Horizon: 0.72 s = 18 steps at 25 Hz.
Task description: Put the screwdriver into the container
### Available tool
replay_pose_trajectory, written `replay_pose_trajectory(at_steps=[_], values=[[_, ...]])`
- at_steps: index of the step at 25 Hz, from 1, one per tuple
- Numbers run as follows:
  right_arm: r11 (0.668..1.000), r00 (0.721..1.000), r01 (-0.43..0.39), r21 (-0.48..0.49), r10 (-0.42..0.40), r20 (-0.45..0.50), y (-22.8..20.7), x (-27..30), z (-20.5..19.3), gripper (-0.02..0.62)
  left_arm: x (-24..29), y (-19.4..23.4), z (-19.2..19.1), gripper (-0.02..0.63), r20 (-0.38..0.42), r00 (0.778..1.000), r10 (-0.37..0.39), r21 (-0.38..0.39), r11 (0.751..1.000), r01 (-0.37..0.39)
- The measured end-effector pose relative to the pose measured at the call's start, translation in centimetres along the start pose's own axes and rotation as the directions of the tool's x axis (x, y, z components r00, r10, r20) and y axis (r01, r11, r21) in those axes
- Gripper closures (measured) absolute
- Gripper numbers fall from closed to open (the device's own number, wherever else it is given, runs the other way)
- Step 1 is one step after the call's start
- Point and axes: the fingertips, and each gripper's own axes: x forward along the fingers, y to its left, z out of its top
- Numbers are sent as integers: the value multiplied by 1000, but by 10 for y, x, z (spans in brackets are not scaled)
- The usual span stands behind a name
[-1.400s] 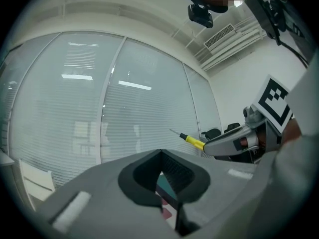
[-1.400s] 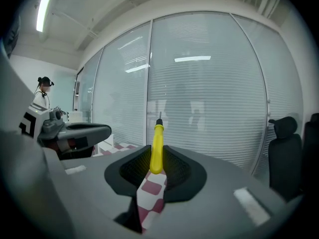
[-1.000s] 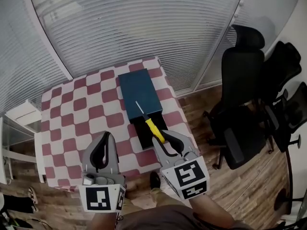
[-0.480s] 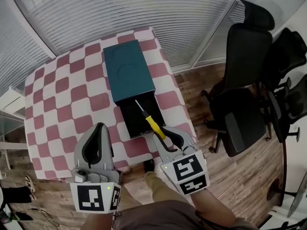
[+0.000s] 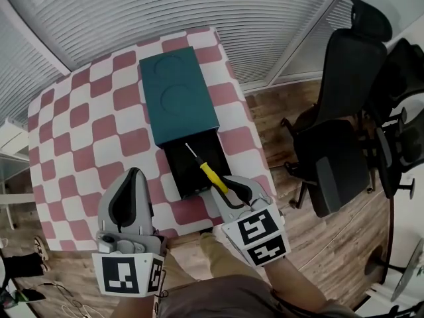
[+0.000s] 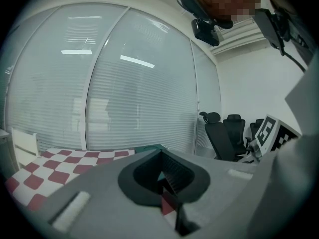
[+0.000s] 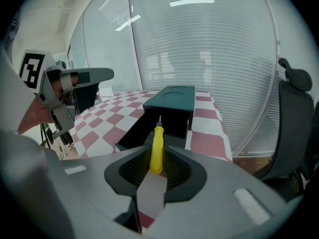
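A yellow-handled screwdriver (image 5: 211, 175) (image 7: 157, 146) is held by its handle in my right gripper (image 5: 222, 192) (image 7: 156, 169), which is shut on it. Its metal shaft points out over the open black drawer (image 5: 189, 172) (image 7: 144, 133) of a teal container (image 5: 175, 95) (image 7: 171, 99) on the checkered table (image 5: 86, 141). My left gripper (image 5: 130, 192) (image 6: 167, 180) hangs near the table's front edge, left of the drawer, shut with nothing between its jaws.
Black office chairs (image 5: 344, 98) stand on the wooden floor to the right of the table. White blinds (image 5: 165, 5) run behind the table. A white stand (image 5: 13, 151) is at the far left.
The view has shifted so the table and container sit higher and further left. The screwdriver tip now lies over the open drawer. Both grippers keep their hold and state.
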Motion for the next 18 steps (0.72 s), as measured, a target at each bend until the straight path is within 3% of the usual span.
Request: replay_pose_trajectory(at_steps=[18], values=[[999,999,10,-31,-11,-32,-10,26,9,477,16,7,-1,604,-25,1000,-5,1,1000,5]])
